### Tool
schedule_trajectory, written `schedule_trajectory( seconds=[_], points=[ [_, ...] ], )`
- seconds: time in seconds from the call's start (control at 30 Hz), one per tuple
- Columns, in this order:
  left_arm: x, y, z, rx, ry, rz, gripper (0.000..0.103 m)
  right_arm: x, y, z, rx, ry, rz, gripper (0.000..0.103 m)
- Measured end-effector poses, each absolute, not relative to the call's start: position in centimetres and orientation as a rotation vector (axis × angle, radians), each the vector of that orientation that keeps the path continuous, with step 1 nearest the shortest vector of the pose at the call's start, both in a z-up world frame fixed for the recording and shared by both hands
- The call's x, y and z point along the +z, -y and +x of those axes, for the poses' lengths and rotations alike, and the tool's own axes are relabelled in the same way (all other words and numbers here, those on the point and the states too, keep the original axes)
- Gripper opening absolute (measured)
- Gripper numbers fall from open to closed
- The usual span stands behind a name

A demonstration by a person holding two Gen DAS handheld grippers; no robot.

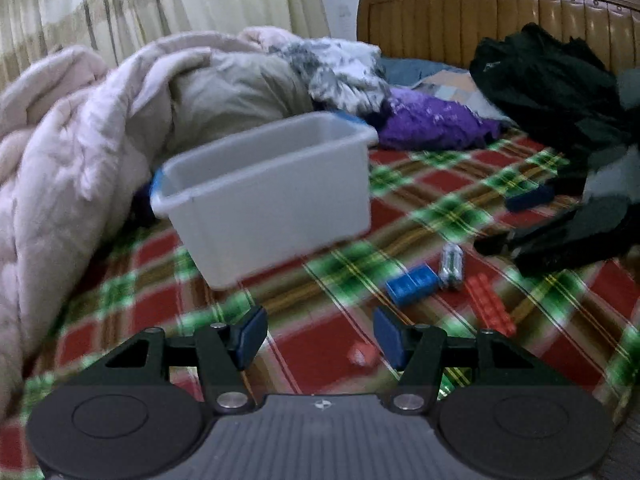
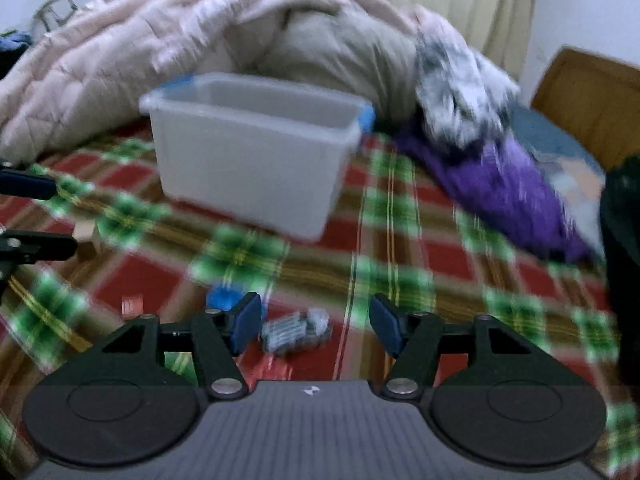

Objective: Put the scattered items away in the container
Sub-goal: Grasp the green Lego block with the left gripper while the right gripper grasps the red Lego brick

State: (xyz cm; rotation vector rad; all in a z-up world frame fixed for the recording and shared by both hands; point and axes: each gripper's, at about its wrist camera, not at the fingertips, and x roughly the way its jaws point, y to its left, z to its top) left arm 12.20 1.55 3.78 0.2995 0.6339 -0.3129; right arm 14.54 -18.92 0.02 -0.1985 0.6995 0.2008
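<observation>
A white plastic bin [image 1: 264, 200] with blue handles stands on the plaid bedspread; it also shows in the right wrist view [image 2: 248, 160]. My left gripper [image 1: 320, 336] is open and empty, low over the bed, with a small red-and-white die [image 1: 362, 355] between its fingers. To its right lie a blue block [image 1: 412, 285], a pack of batteries [image 1: 451, 266] and a red brick strip [image 1: 490, 304]. My right gripper [image 2: 316, 324] is open and empty, just behind the battery pack [image 2: 298, 330]. A blue item [image 2: 222, 298] and a small red piece [image 2: 132, 306] lie to its left.
A pink quilt [image 1: 72, 152] is heaped left of and behind the bin. Purple cloth [image 1: 432, 124] and dark clothes [image 1: 560, 92] lie at the right by the wooden headboard [image 1: 480, 16]. The other gripper [image 1: 532, 196] enters at the right; a wooden block [image 2: 86, 232] lies at the left.
</observation>
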Motion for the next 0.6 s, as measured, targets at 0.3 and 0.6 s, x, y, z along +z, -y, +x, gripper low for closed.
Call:
schedule_trajectory(
  seconds=[0.3,0.6],
  points=[
    [0.9,0.1,10.7,-0.343,-0.705,0.191,0.063,-4.7,17.3,11.7,0.148,-0.735,-0.165,0.060],
    [-1.8,-0.3,9.4,-0.319,-0.762,0.181,0.063,-4.7,18.6,10.0,0.152,-0.711,-0.192,0.060]
  ],
)
